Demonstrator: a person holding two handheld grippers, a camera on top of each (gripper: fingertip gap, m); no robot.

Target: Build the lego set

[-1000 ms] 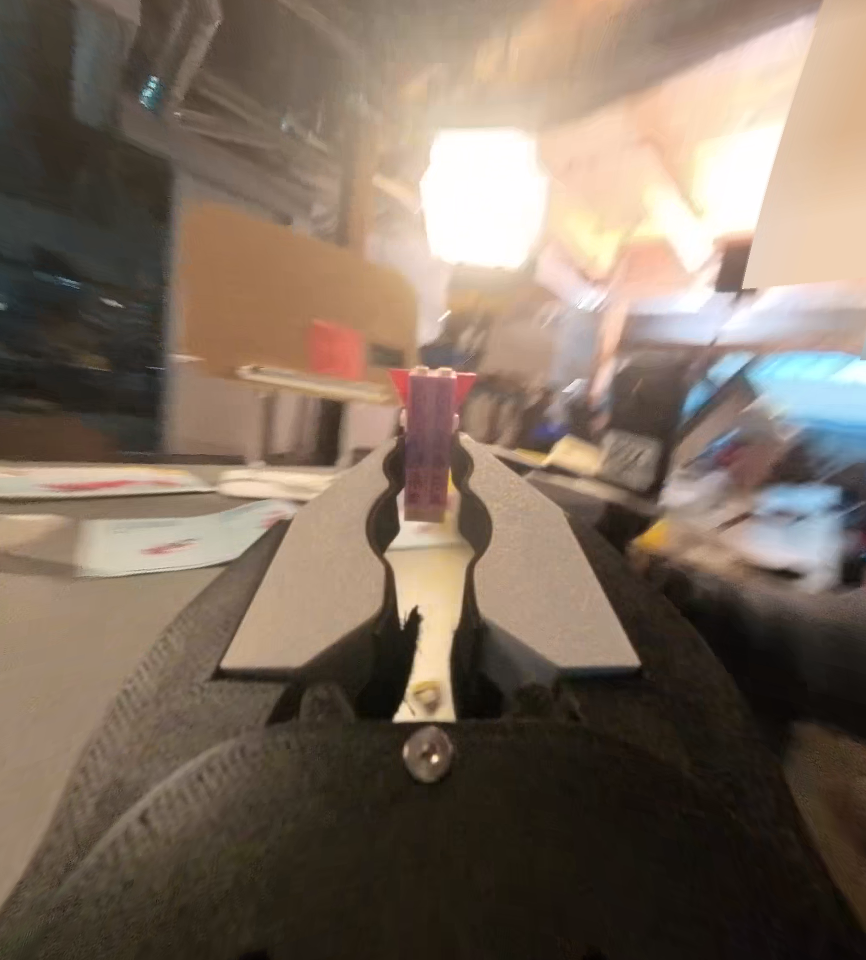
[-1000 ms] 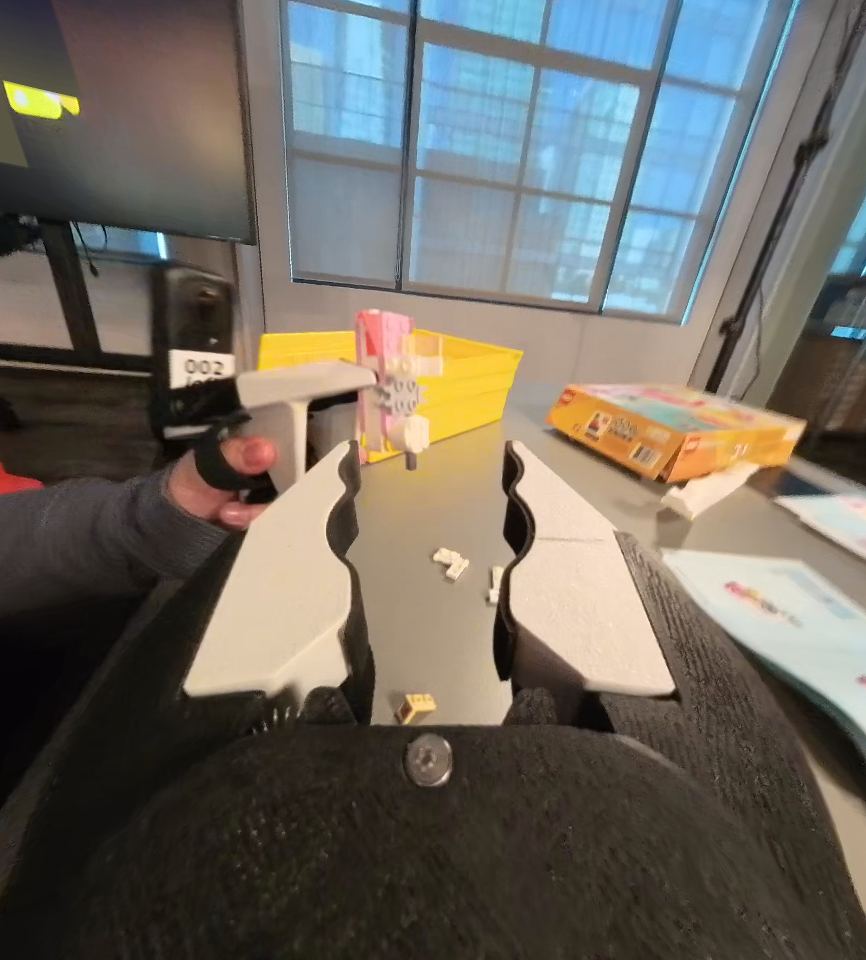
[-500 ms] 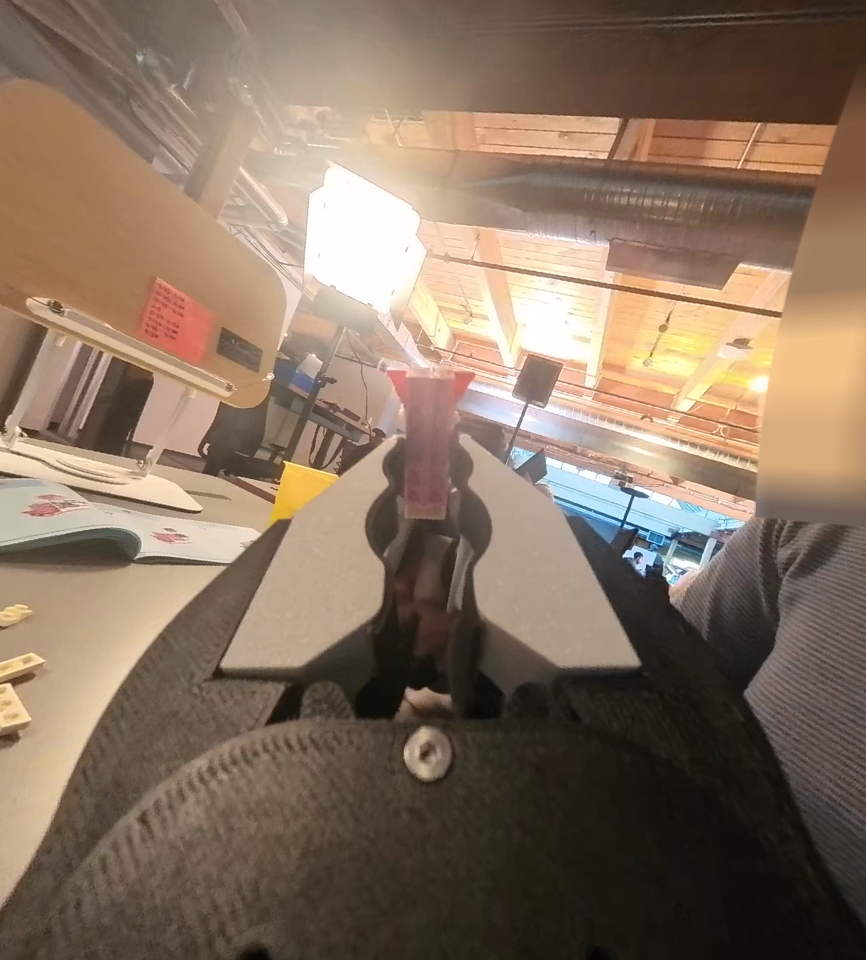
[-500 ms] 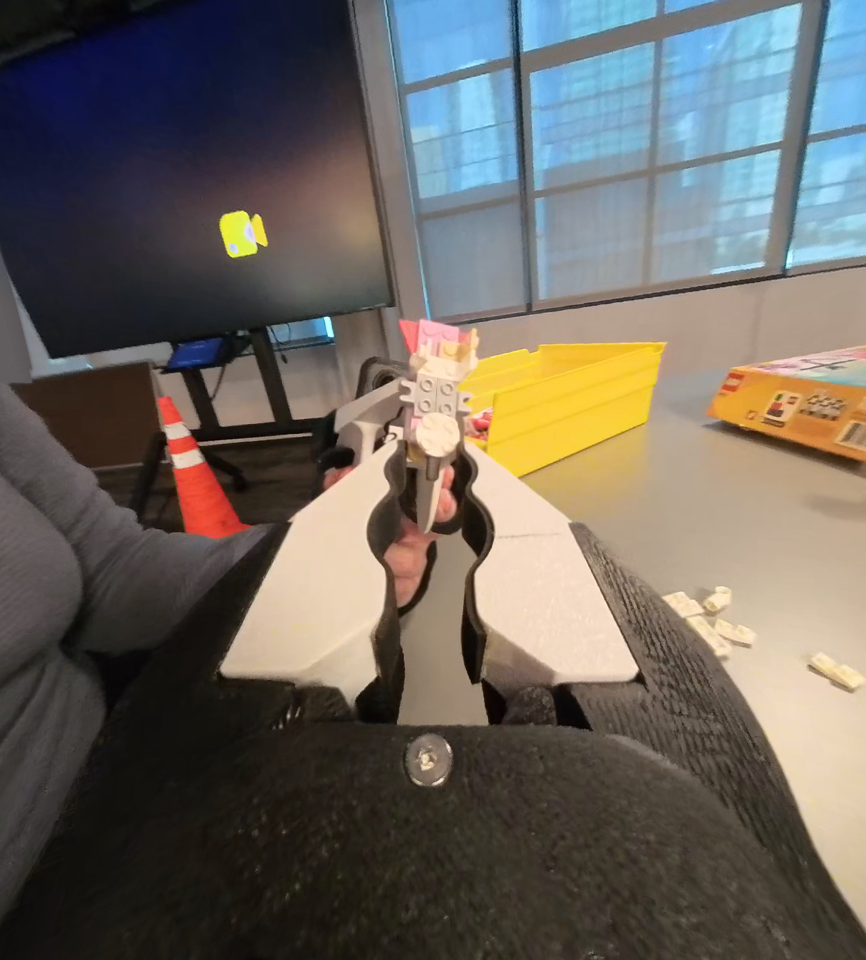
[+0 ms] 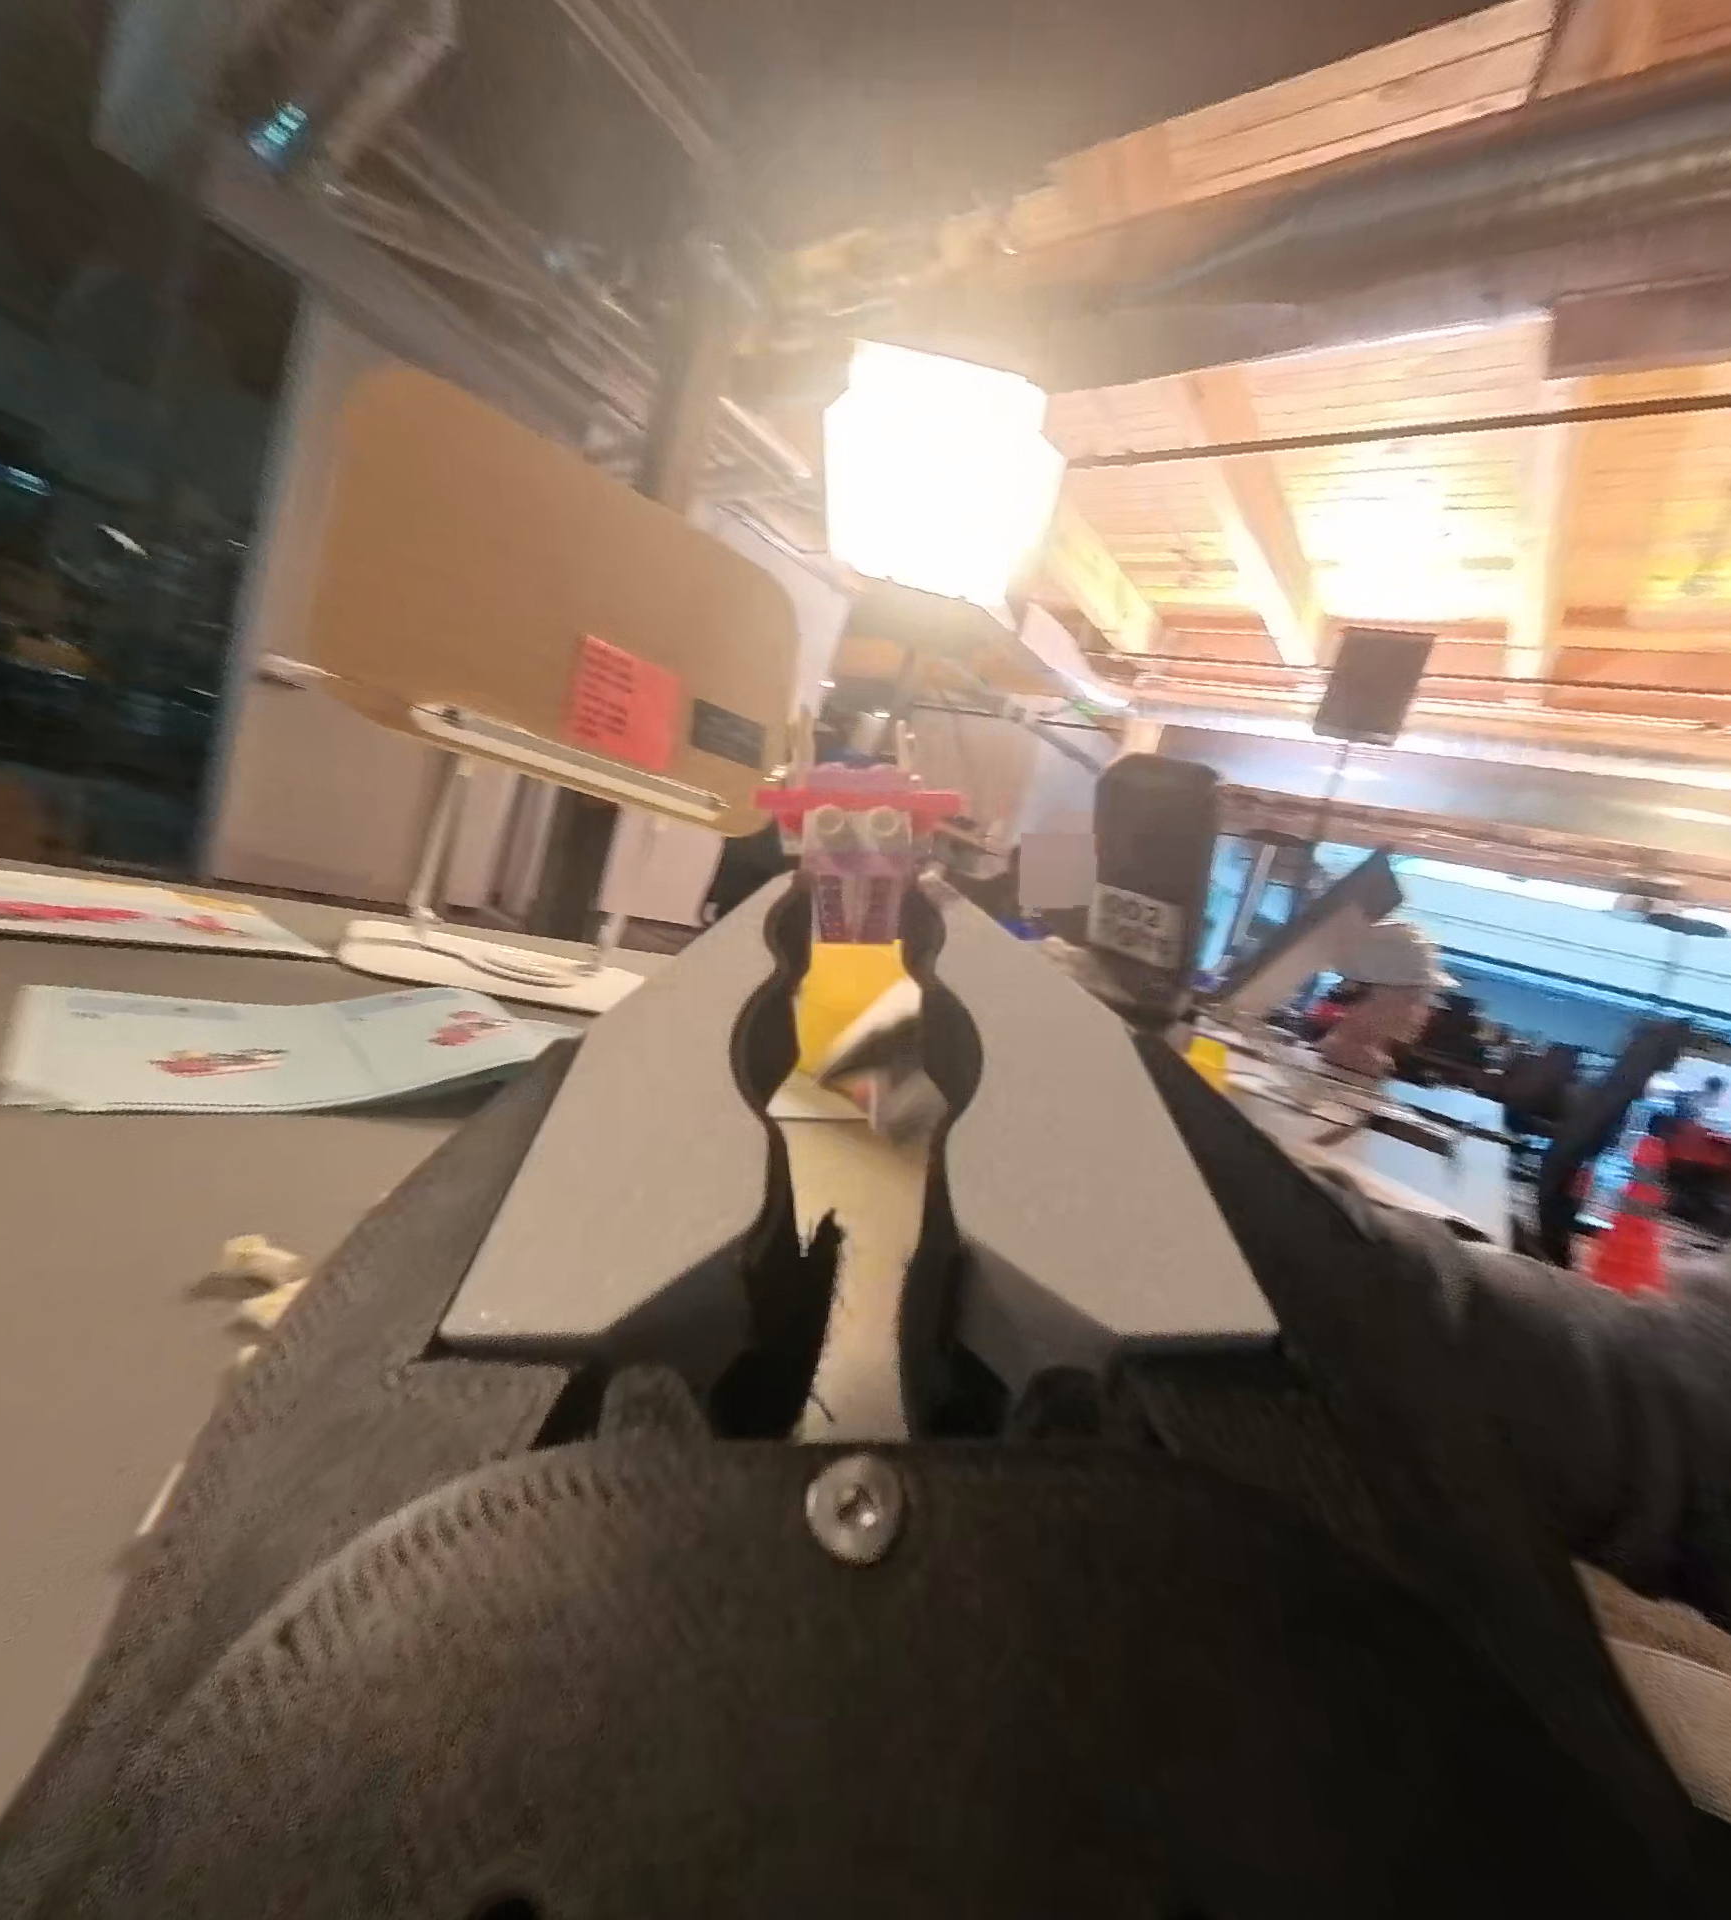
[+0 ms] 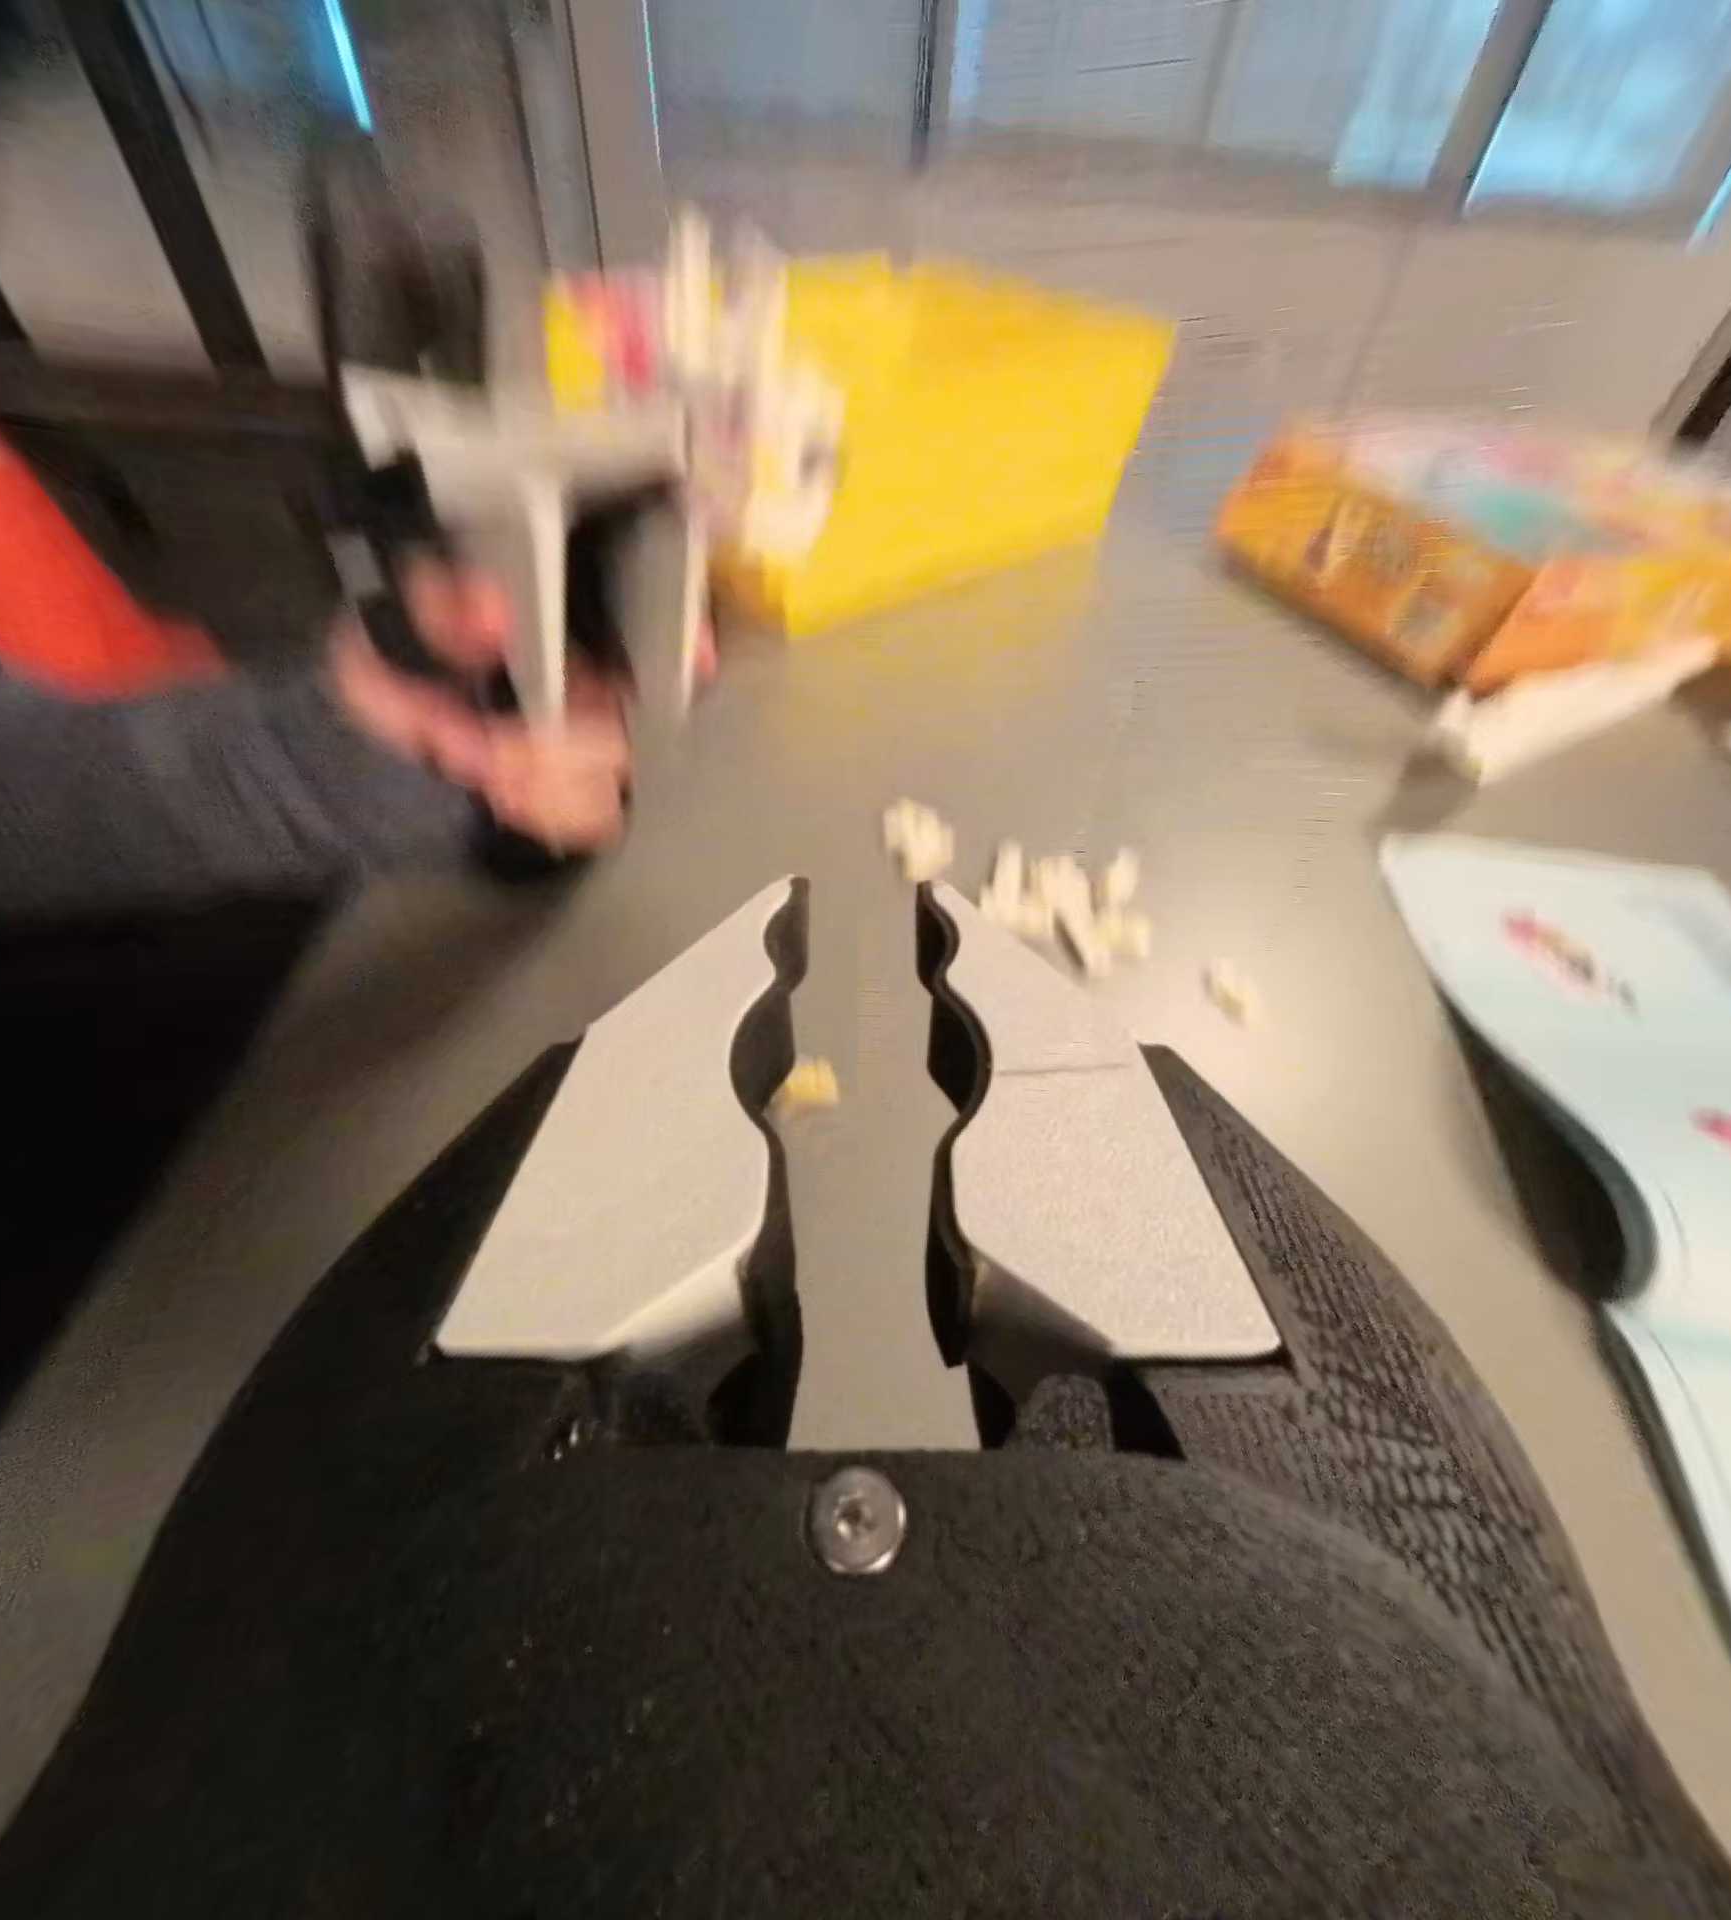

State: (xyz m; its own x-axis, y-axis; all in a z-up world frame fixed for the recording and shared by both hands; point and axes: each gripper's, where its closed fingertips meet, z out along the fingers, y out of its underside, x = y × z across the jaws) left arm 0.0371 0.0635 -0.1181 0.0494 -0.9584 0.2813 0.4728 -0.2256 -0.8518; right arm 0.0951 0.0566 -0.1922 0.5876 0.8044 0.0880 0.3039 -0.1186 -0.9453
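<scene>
My left gripper (image 5: 856, 894) is shut on a small brick build (image 5: 856, 831) of pink, red and grey pieces, which sticks out past the fingertips above the table. In the right wrist view the left gripper (image 6: 570, 488) and the build (image 6: 747, 416) are blurred, at the upper left, in a person's hand. My right gripper (image 6: 861, 894) is open by a narrow gap. Only bare grey table (image 6: 1204, 675) shows between its fingers. It hovers low, next to several loose white bricks (image 6: 1058, 904). Its black body also shows in the left wrist view (image 5: 1152, 883), right of the build.
A yellow bin (image 6: 996, 436) stands behind the build. An orange box (image 6: 1463, 551) lies at the far right, an open booklet (image 6: 1671, 1039) at the right edge. A small tan brick (image 6: 809, 1086) lies under my right fingers. An orange cone (image 6: 19, 540) stands at left. Tip to tip, the grippers are about 9 centimeters apart.
My right gripper shut around the lower end of the build half a second ago. It has now drawn back and down from it with nothing between its fingers. My left gripper keeps the build.
</scene>
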